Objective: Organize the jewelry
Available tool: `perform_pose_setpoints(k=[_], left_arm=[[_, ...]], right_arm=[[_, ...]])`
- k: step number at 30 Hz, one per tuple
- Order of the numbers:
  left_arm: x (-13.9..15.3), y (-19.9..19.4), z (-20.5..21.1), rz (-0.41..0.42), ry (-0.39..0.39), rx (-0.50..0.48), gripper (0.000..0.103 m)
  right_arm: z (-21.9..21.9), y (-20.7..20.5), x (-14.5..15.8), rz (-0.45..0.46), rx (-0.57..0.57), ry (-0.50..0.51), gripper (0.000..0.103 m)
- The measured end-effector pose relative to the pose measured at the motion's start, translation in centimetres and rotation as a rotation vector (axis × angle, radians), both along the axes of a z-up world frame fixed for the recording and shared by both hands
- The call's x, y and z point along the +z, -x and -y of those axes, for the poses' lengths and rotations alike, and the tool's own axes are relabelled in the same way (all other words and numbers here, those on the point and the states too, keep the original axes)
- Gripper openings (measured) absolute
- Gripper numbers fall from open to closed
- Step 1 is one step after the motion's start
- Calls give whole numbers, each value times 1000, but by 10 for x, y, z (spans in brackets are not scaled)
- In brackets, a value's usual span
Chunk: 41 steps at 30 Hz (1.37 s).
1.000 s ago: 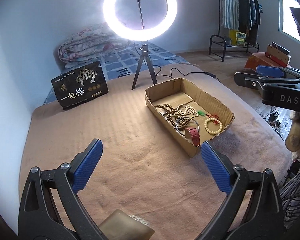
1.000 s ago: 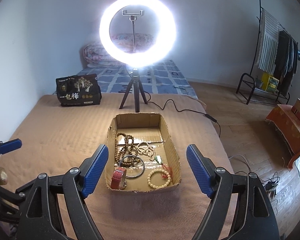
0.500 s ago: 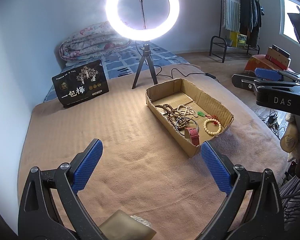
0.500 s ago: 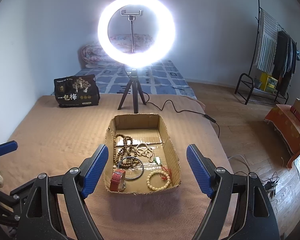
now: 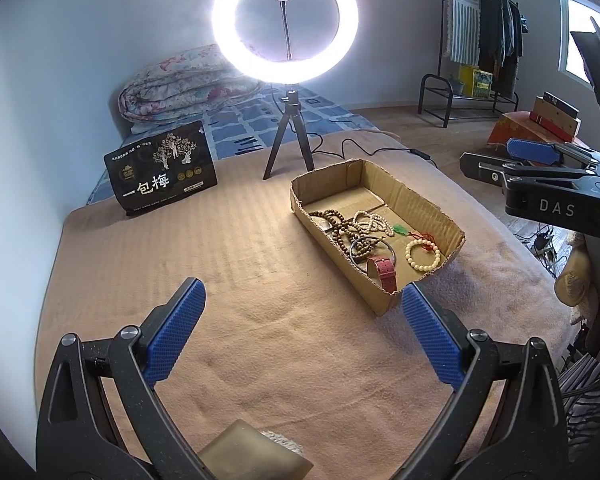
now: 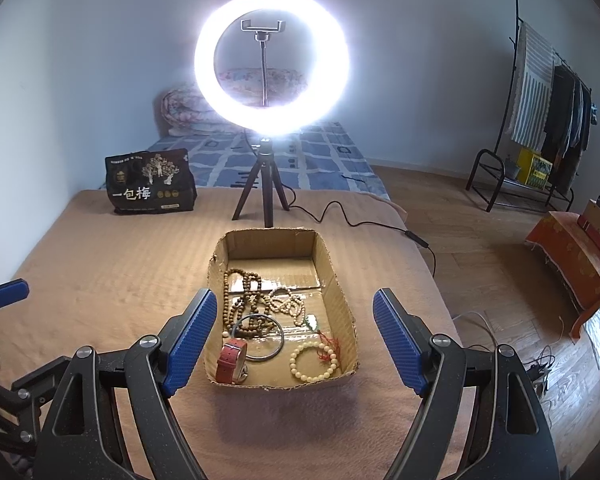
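A shallow cardboard tray (image 6: 346,300) (image 5: 304,216) lies on the tan blanket and holds the jewelry: brown wooden bead strands (image 6: 240,300) (image 5: 336,220), a pale bead necklace (image 6: 288,304), a metal bangle (image 6: 260,336) (image 5: 370,248), a red watch strap (image 6: 230,360) (image 5: 384,274), a cream bead bracelet (image 6: 314,362) (image 5: 422,254) and a green pendant (image 5: 400,230). My right gripper (image 6: 292,336) is open and empty above the tray's near end. My left gripper (image 5: 300,328) is open and empty over the blanket, left of the tray.
A lit ring light on a tripod (image 6: 266,184) stands just behind the tray, its cable (image 6: 340,216) running right. A black printed bag (image 6: 150,184) stands at the back left. The bed edge drops to wooden floor (image 6: 480,264) on the right.
Both grippers have drawn back and lifted slightly, so the tray sits a little farther off. Jaws stayed open; nothing in the tray moved.
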<state>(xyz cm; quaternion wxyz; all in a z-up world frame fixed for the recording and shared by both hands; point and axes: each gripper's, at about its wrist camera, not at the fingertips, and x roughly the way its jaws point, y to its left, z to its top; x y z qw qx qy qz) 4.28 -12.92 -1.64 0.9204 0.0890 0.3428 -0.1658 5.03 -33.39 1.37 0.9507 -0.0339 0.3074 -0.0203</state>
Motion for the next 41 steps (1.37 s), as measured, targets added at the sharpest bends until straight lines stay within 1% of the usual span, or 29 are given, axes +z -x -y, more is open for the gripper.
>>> perform_pose_setpoints(k=[25,34,41], left_arm=[[1,2,5,-11,7,2,101],[0,2,3,-18,12,26,101],[4,4,-1,15,11,40,101]], right_arm=[[0,-1,-1,-7,0,1,80],[-1,-1,-2,-15,3,7,80],[-2,-1,-3,-21,3,14,80]])
